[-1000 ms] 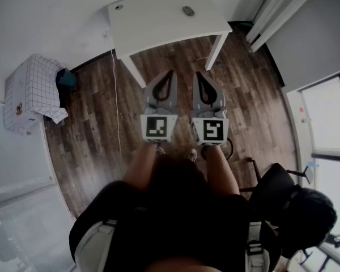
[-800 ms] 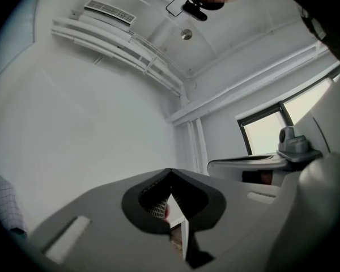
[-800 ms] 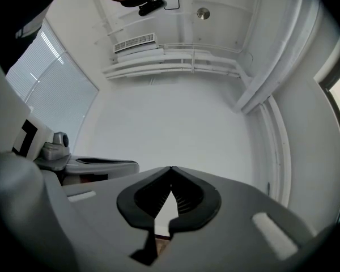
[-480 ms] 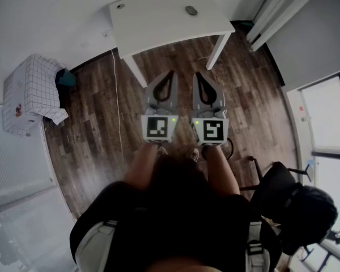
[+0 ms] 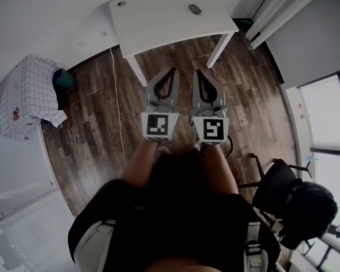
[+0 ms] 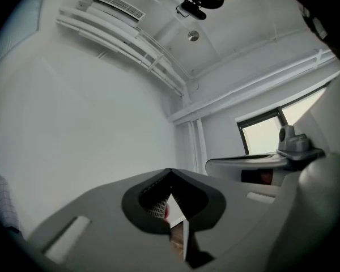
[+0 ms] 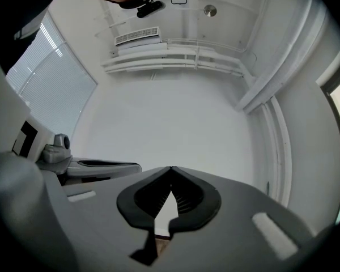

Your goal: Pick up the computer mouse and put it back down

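With the grey left gripper [image 5: 170,71] and grey right gripper [image 5: 197,72] both closed empty and the small dark oval computer mouse [image 5: 194,8] well ahead of them on the white rectangular table [image 5: 153,24], step close before opening one.

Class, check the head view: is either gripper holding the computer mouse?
No, the computer mouse lies untouched on the white table.

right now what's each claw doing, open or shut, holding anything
left claw: closed, holding nothing.
right claw: closed, holding nothing.
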{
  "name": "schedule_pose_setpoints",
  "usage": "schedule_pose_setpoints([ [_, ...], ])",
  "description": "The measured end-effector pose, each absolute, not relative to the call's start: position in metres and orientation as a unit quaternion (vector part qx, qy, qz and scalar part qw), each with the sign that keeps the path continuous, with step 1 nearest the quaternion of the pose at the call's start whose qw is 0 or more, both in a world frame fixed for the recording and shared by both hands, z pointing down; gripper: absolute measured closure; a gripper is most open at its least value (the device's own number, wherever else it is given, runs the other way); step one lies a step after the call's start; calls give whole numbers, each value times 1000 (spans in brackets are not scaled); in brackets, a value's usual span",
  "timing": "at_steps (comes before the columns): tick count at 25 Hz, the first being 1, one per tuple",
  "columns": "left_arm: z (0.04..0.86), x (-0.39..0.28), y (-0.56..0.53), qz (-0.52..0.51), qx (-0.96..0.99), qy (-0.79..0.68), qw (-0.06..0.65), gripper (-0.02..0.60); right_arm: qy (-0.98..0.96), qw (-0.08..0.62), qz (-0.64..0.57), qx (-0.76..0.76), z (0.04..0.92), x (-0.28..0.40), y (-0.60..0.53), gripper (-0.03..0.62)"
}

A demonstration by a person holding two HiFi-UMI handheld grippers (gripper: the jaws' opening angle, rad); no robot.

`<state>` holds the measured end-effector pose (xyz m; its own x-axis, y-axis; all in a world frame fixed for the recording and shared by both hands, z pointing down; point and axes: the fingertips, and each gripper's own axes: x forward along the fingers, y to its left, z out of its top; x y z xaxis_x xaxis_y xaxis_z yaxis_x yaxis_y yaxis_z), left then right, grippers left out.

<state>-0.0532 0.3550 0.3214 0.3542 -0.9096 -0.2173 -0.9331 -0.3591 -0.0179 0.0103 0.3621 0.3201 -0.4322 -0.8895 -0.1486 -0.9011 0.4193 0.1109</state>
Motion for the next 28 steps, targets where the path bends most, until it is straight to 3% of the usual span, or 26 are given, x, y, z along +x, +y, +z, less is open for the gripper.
schedule_pose_setpoints([
  [10, 335, -42, 281, 76, -816, 569, 71, 581, 844, 40, 76, -530, 332, 26, 285, 580],
  [28, 341, 43, 91, 48, -796, 602, 48, 581, 865, 48, 58, -495, 332, 114, 94, 582],
])
